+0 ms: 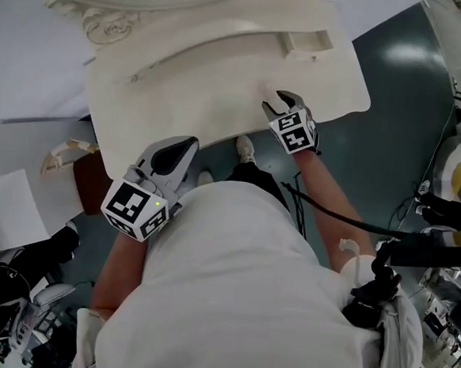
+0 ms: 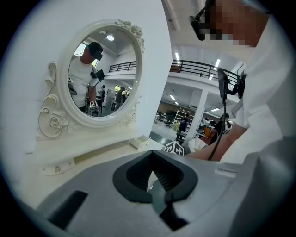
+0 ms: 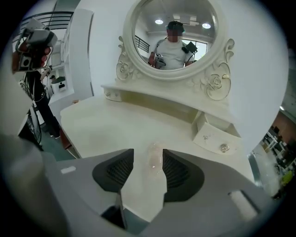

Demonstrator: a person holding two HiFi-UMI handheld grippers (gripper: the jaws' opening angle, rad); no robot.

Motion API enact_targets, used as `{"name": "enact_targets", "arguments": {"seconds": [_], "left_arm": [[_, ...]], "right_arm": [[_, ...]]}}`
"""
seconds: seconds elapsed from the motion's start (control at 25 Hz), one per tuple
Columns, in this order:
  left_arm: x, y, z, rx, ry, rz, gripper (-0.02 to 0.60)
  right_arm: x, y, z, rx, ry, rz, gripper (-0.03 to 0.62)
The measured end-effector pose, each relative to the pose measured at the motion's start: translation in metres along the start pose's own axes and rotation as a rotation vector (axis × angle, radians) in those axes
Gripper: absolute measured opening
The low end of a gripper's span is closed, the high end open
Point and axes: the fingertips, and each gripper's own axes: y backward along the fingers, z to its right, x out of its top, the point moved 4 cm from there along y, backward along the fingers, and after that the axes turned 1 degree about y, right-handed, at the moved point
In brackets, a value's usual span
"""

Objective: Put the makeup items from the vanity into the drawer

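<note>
a cream bench [image 1: 190, 97] is standing on a dark green floor [image 1: 405, 90] in a bright, hall-like room. an oval mirror [image 3: 173, 28] in a scrolled frame is rising along the bench's back edge, and a small drawer [image 3: 215, 134] is sitting open near the back right corner. a person [image 1: 237, 299] in a white top is leaning over the front edge. the right tongs [image 1: 278, 104] are pointing steeply down by the middle of the front edge, spread wide. a small clear makeup item [image 3: 155, 159] is lying on the bench between their tips, not pinched. the left tongs [image 1: 175, 154] are hanging at the front left corner, tilting only a little downward, pressed together on nothing. the cubes on both tongs are showing black-and-white square markers [image 1: 135, 209] — patterns only.
</note>
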Motion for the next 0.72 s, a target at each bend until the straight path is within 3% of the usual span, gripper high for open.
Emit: {"name": "enact_targets", "arguments": {"seconds": [0.28, 0.72], "left_arm": [[0.023, -0.034, 0.000, 0.051, -0.006, -0.013, 0.000], [0.039, -0.060, -0.012, 0.104, 0.001, -0.005, 0.000]], "right_arm": [[-0.002, -0.031, 0.020, 0.054, 0.051, -0.021, 0.198], [0.001, -0.039, 0.038, 0.081, 0.077, 0.010, 0.118]]}}
